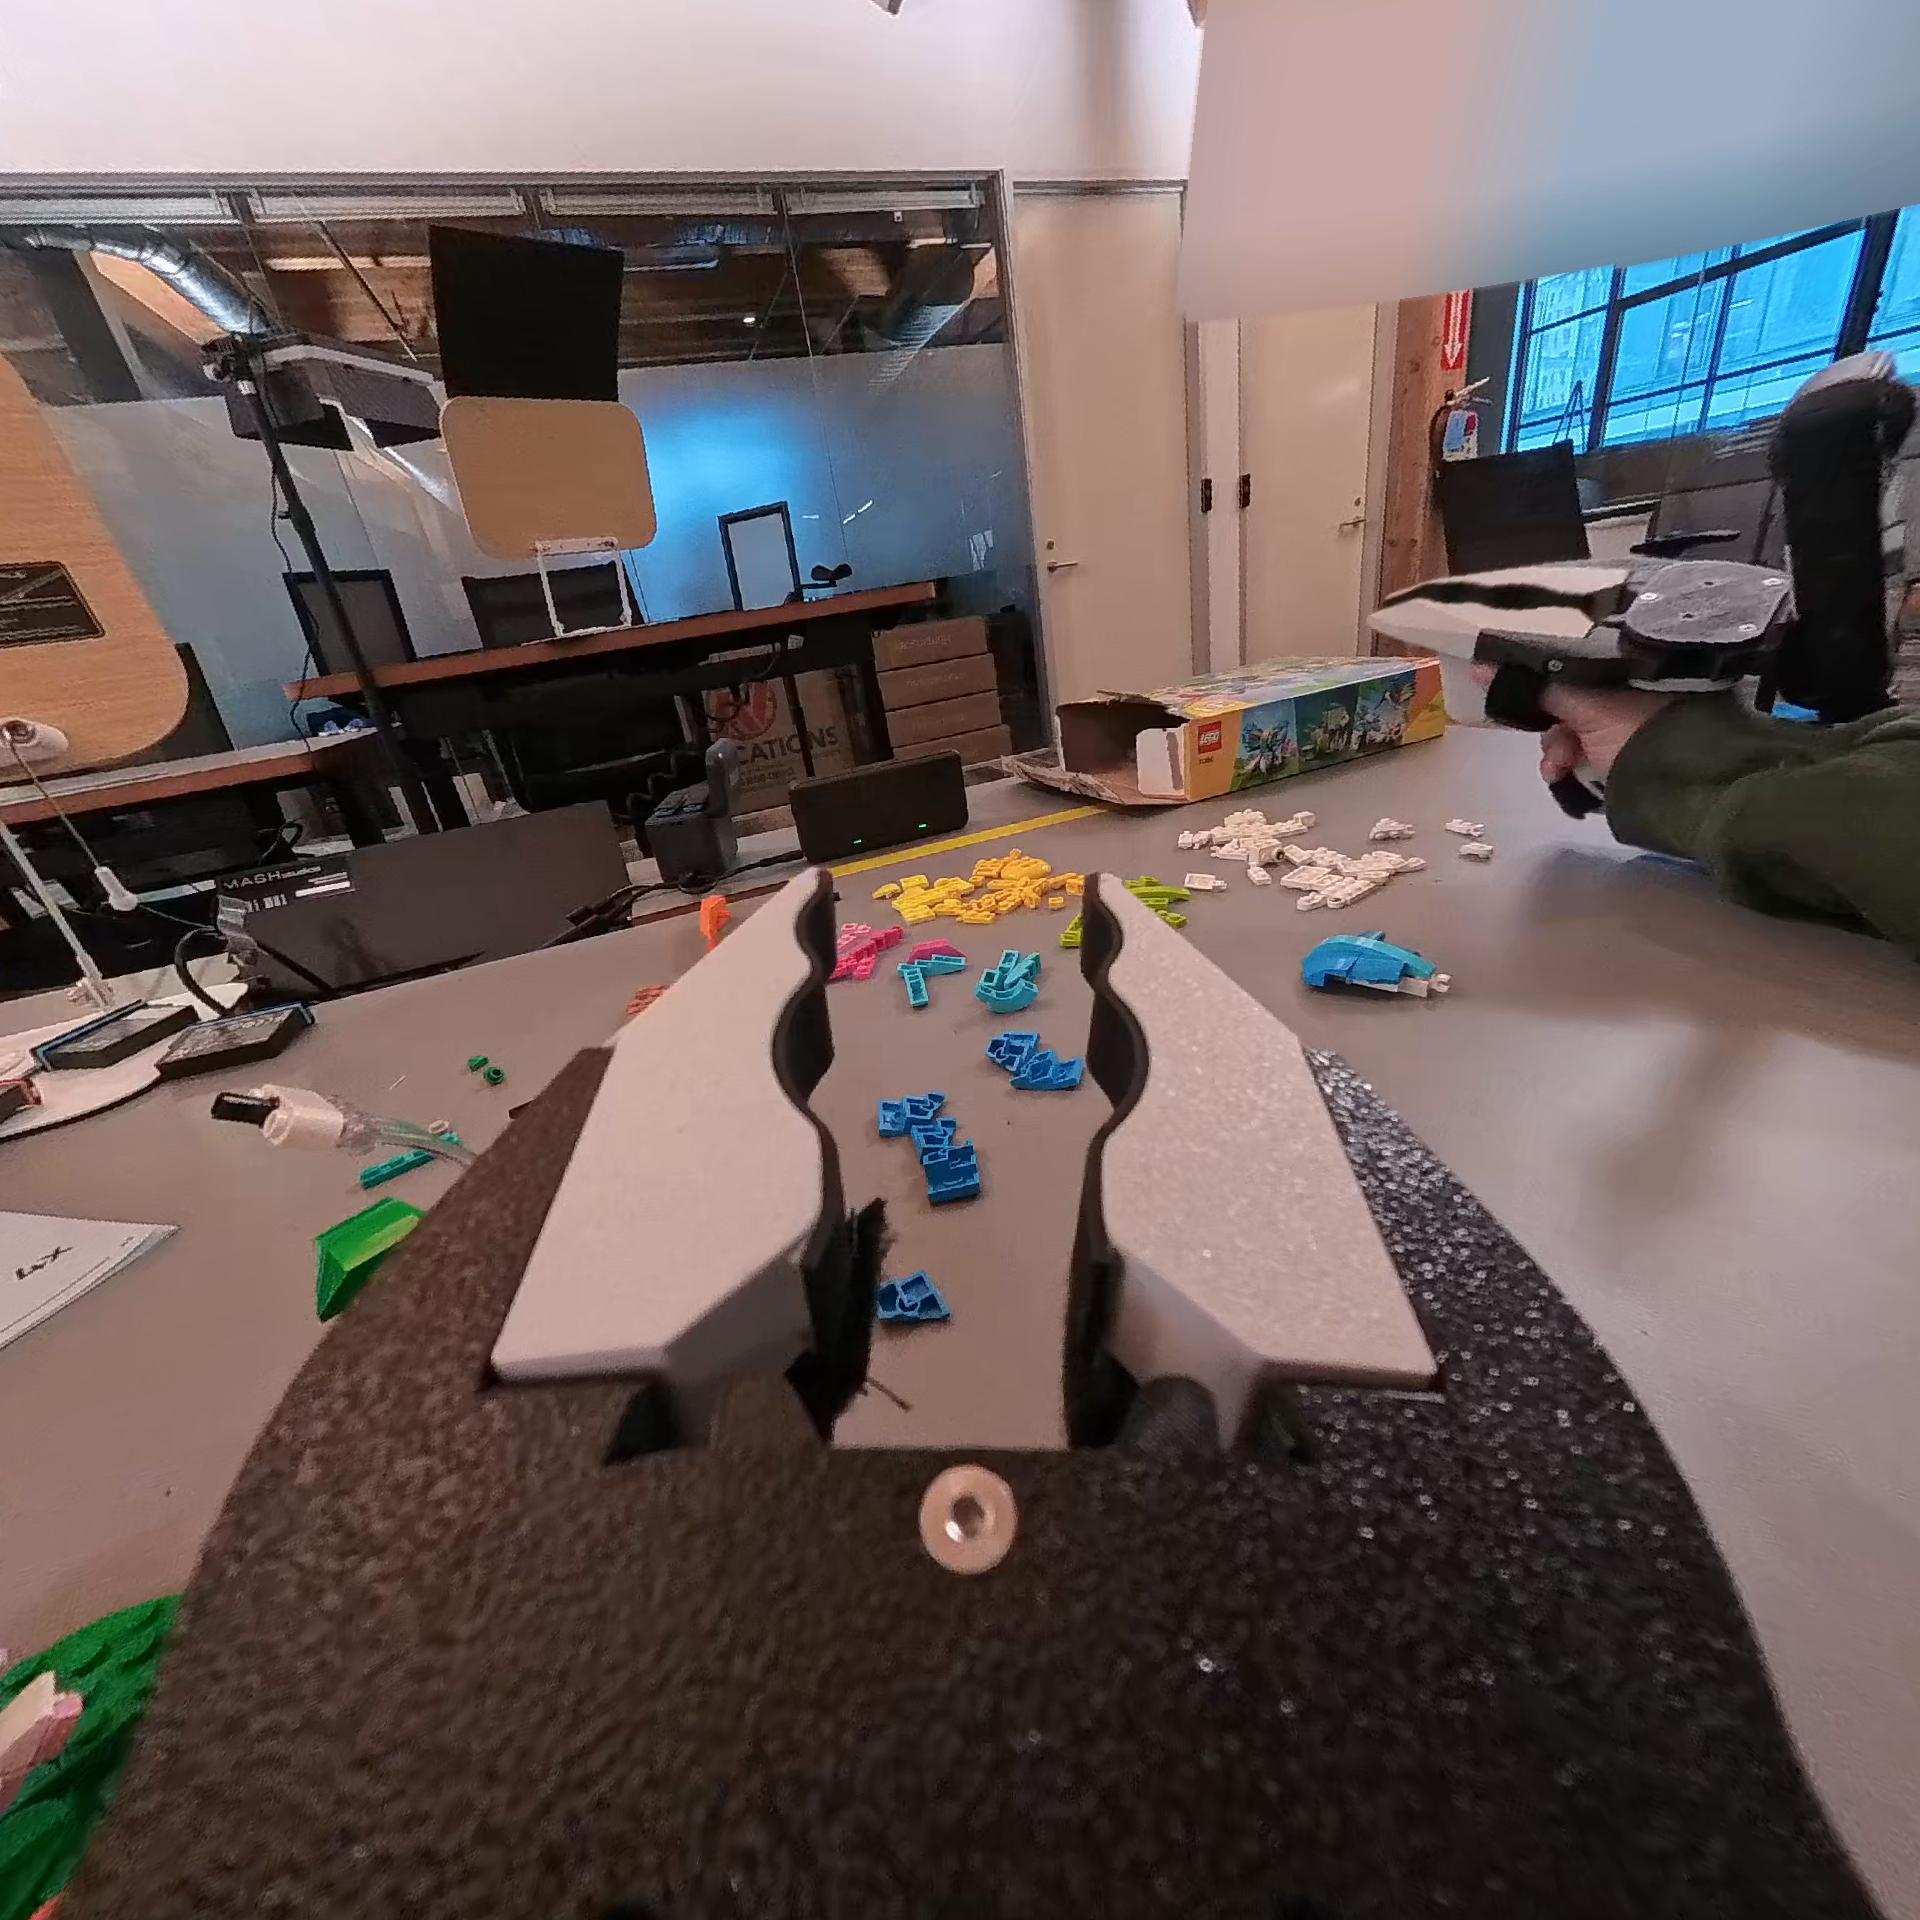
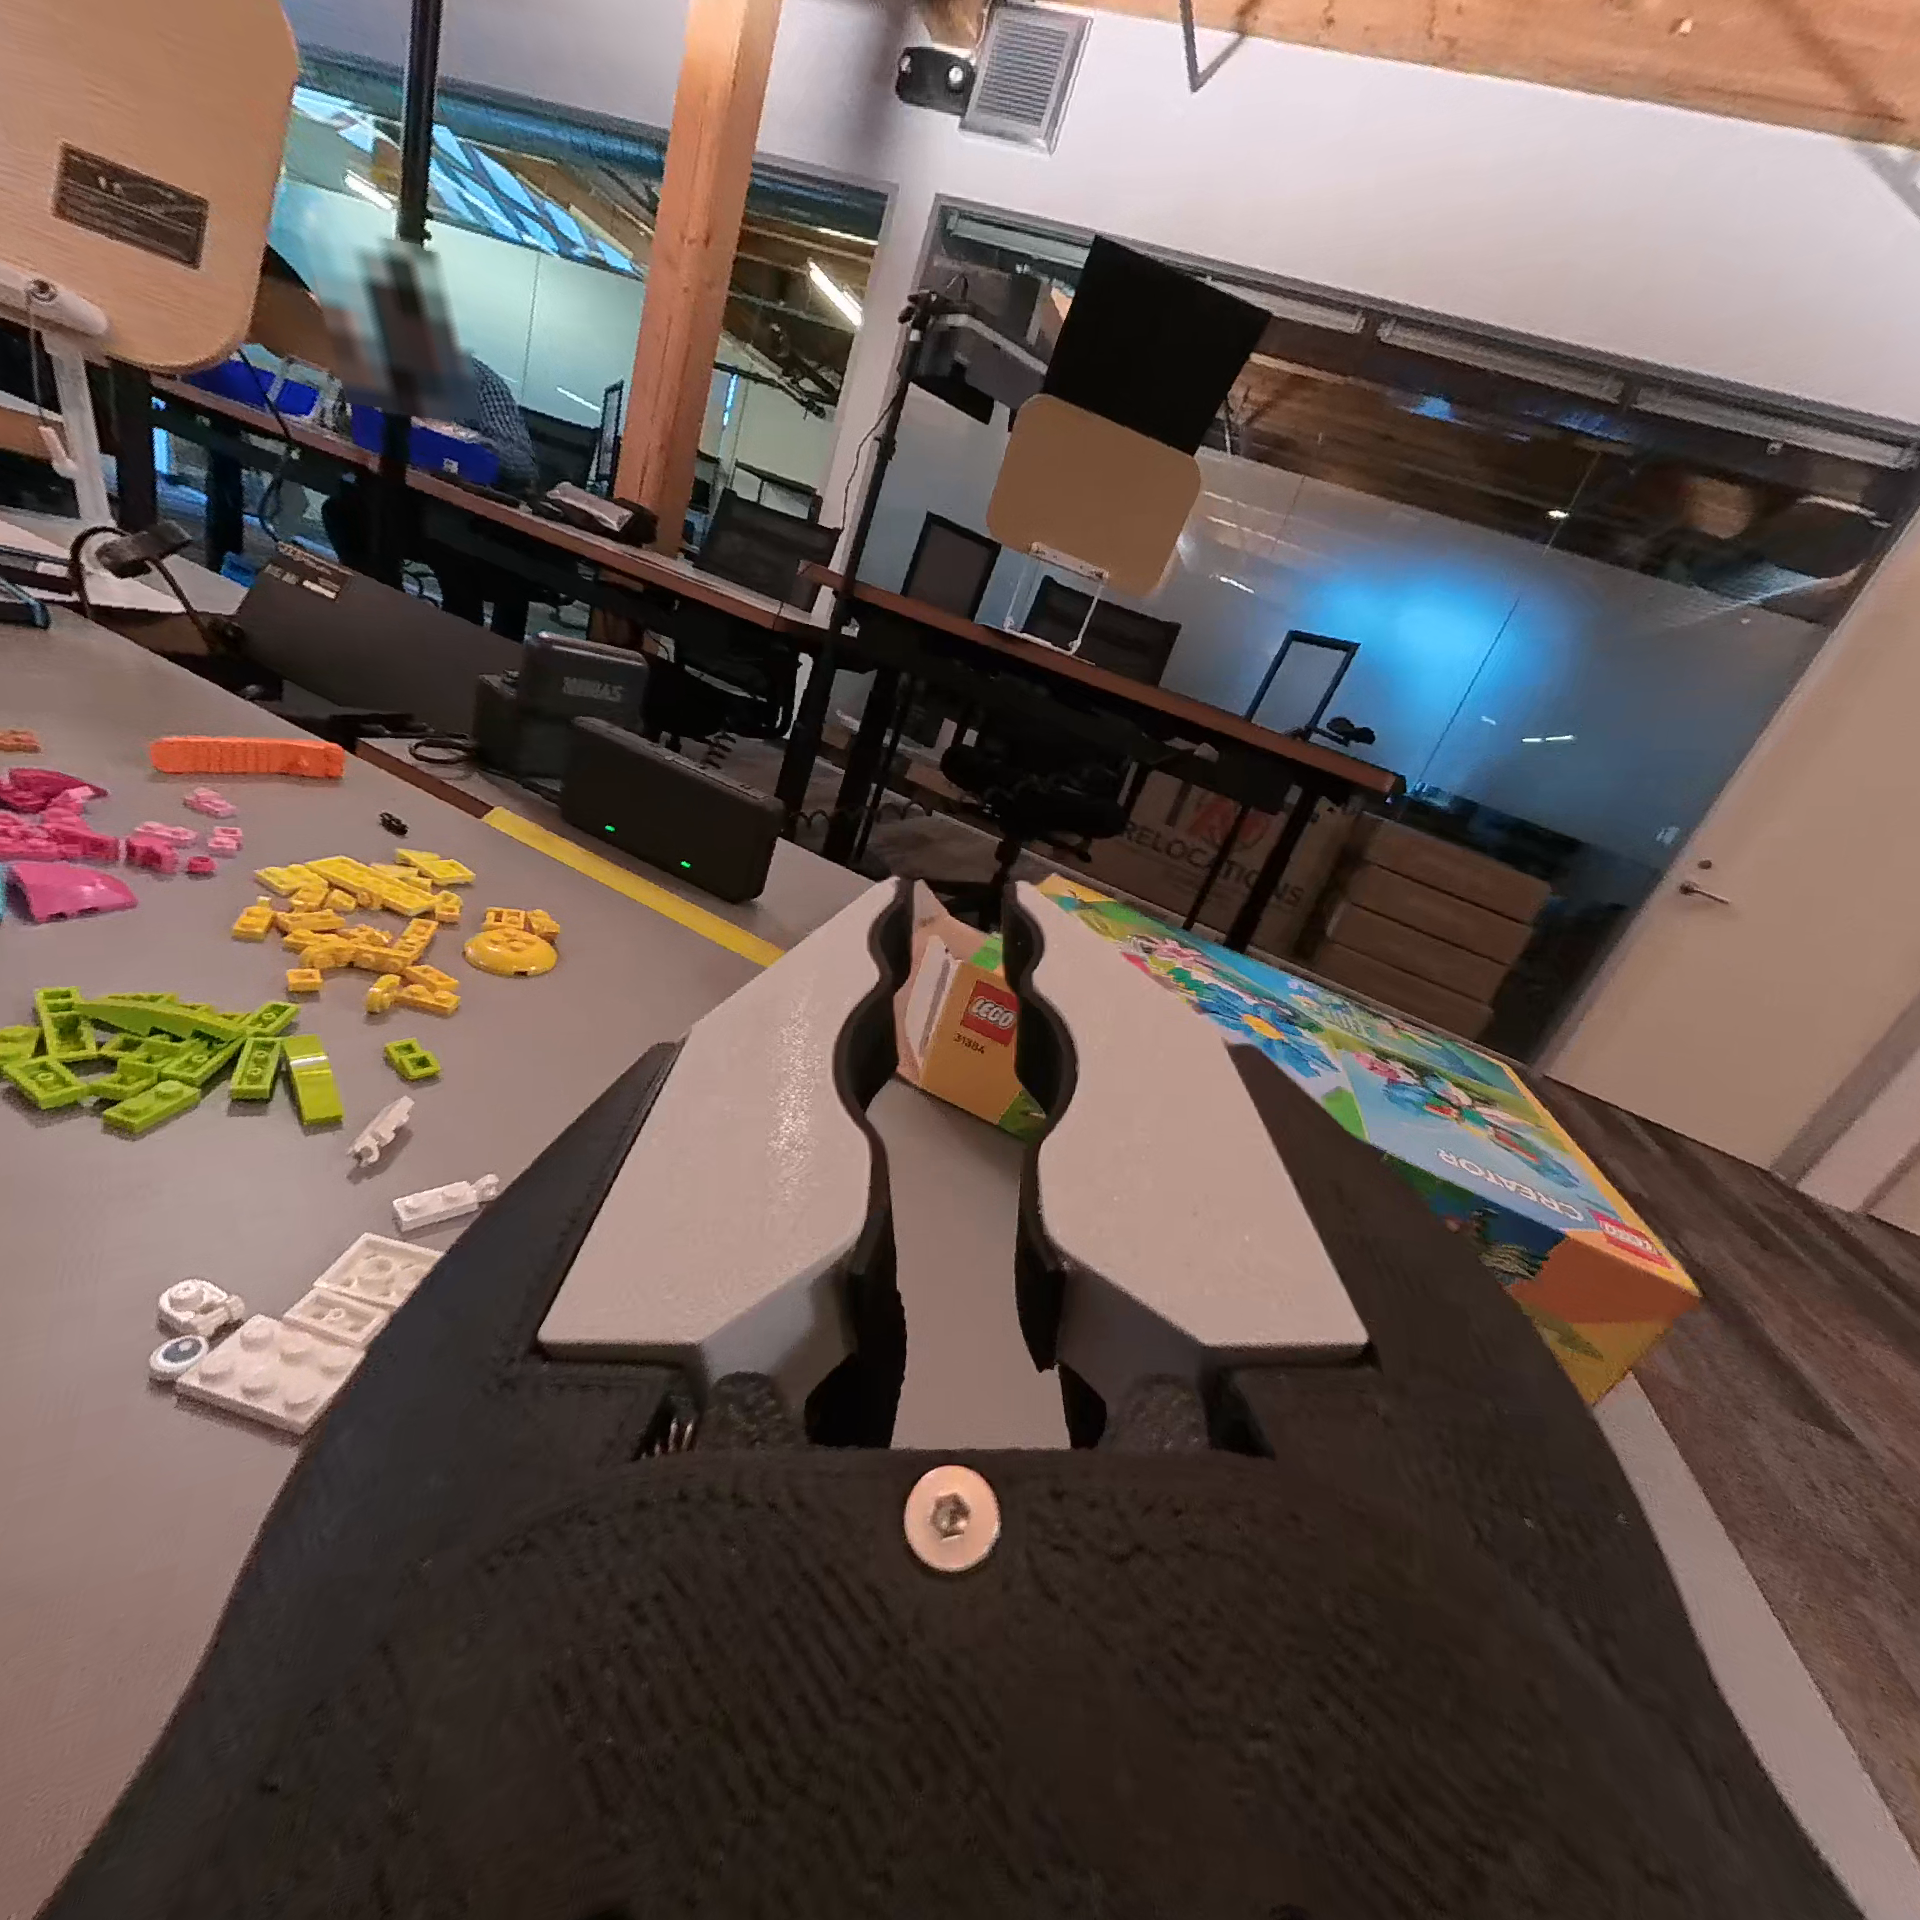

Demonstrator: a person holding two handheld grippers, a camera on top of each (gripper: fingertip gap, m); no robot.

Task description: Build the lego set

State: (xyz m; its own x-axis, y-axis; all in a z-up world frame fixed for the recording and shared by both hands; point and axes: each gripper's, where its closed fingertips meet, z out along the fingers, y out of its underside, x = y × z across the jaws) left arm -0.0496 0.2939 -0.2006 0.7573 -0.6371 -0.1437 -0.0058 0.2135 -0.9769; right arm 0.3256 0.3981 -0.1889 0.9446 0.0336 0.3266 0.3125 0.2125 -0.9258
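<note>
Left hand-held gripper (image 1: 956, 894): jaws spread wide, nothing between them, held low over the grey counter (image 1: 1558, 1195).

Blue bricks (image 1: 930, 1143): loose pieces on the counter, seen in the gap between the left fingers, below and ahead of them; more blue pieces (image 1: 1034, 1060) slightly farther on.

Teal pieces (image 1: 1003, 982), pink bricks (image 1: 868, 951) and yellow bricks (image 1: 977, 888): sorted heaps on the counter beyond the left fingertips.

White bricks (image 1: 1299, 857): scattered heap to the right of the yellow heap, near the box.

Blue model (image 1: 1366, 966): partly built piece resting on the counter, to the right of the left hand-held gripper and well apart from it.

Green pieces (image 1: 364, 1252): on the counter to the left of the left fingers.

Right hand-held gripper (image 2: 956, 904): jaws parted by a narrow gap, empty, raised above the counter and pointed at the open end of the box (image 2: 1351, 1081). In the left wrist view it is gripped by a hand (image 1: 1579, 732) in a green sleeve, above the white bricks.

Lime bricks (image 2: 166, 1055), yellow heap and white plates (image 2: 275, 1361): on the counter to the left of the right fingers, none touching them.

Box: lying flat at the counter's far edge, flap open.
</note>
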